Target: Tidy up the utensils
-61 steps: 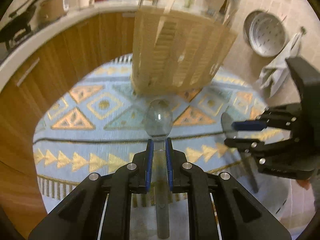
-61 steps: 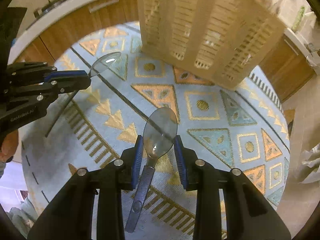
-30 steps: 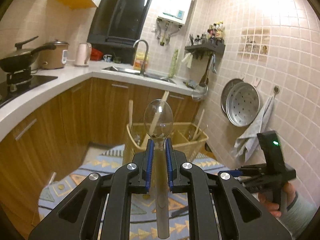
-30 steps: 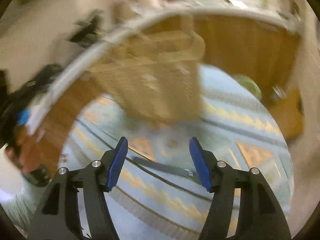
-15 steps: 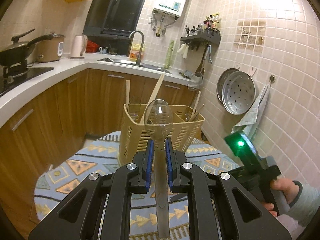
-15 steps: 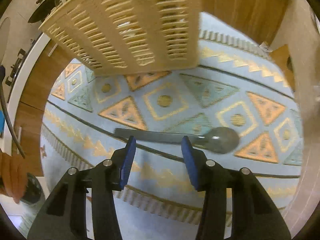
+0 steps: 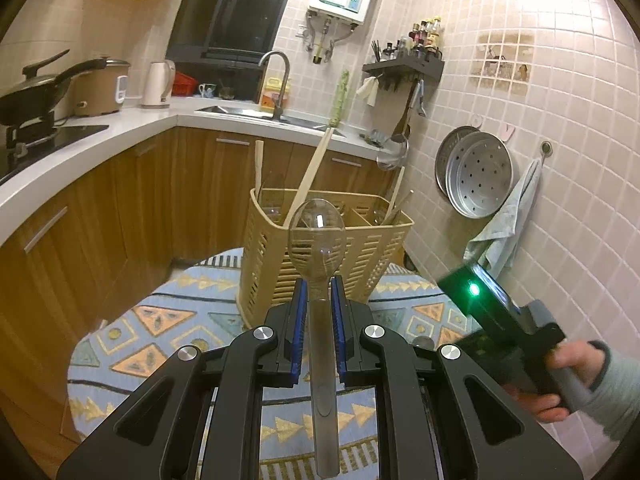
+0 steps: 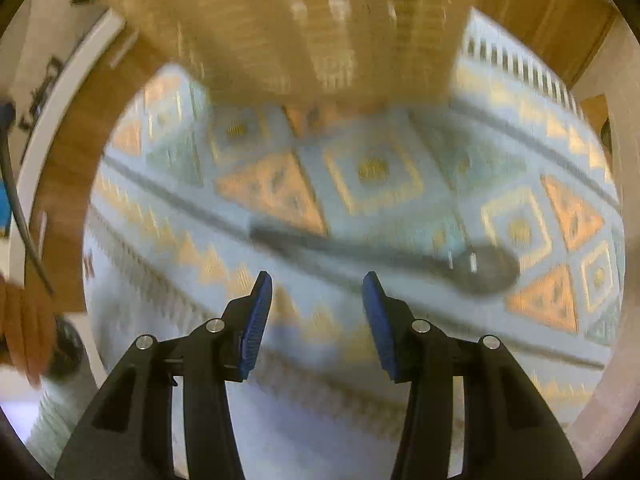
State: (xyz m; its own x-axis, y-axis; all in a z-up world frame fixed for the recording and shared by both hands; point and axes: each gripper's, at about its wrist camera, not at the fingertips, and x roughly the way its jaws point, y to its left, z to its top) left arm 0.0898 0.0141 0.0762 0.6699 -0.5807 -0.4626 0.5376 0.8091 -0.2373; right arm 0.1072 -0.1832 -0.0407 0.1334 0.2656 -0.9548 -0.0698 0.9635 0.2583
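My left gripper [image 7: 319,292] is shut on the handle of a clear plastic spoon [image 7: 317,236], whose bowl stands up in front of the beige slatted utensil basket [image 7: 360,248]. Wooden utensils lean in the basket's compartments. My right gripper [image 8: 317,280] points steeply down at the patterned mat [image 8: 376,172], open with nothing between its blue pads [image 8: 256,312]. A second clear spoon [image 8: 400,256] lies on the mat just beyond its fingertips, with the bowl to the right. The right wrist view is blurred. In the left wrist view a hand [image 7: 560,380] holds the right gripper's body at lower right.
The basket [image 8: 300,32] stands at the mat's far side. Wooden cabinets [image 7: 120,208] and a white counter [image 7: 80,144] with a sink curve behind and to the left. Round steamer trays [image 7: 476,176] and a towel [image 7: 508,220] hang on the tiled wall at right.
My right gripper has sunk toward the mat and tipped further down, and its jaws have narrowed. The lying spoon is closer to its fingertips. My left gripper keeps its spoon, nearly still.
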